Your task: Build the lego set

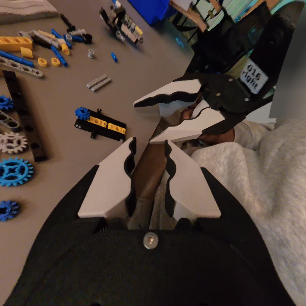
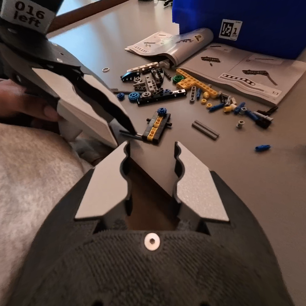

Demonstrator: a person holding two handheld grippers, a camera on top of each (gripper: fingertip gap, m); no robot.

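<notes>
The small black-and-yellow lego sub-assembly (image 2: 156,126), a short black frame with yellow holed bricks in its middle and a dark blue gear at one end, lies flat on the grey table (image 2: 215,182), near the table's front edge and just ahead of both grippers. It looks light and rigid, hard smooth plastic that could slide on the table if nudged, and its pressed joints would likely pop apart under a hard squeeze; the two long black sides seem the safest place to grip, away from the thin black pins that stick out sideways and from the gear. The left gripper (image 1: 149,140) hangs released with nothing between its white fingers, off the table's edge over the person's grey sleeve. The right gripper (image 2: 151,144) is likewise spread and empty, its tips just short of the sub-assembly. In the right wrist view a thin black axle juts from the sub-assembly toward the left gripper's tip; whether they touch I cannot tell. Beside the sub-assembly lie two grey ridged rods (image 2: 205,130), a lone blue pin (image 2: 263,147) farther off, and beyond it a heap of loose beams, gears and connectors (image 2: 165,86). Beyond that heap sit open instruction booklets (image 2: 240,77) and a blue bin (image 2: 265,24). Nothing blocks the path to the sub-assembly except the grippers crowding each other.
</notes>
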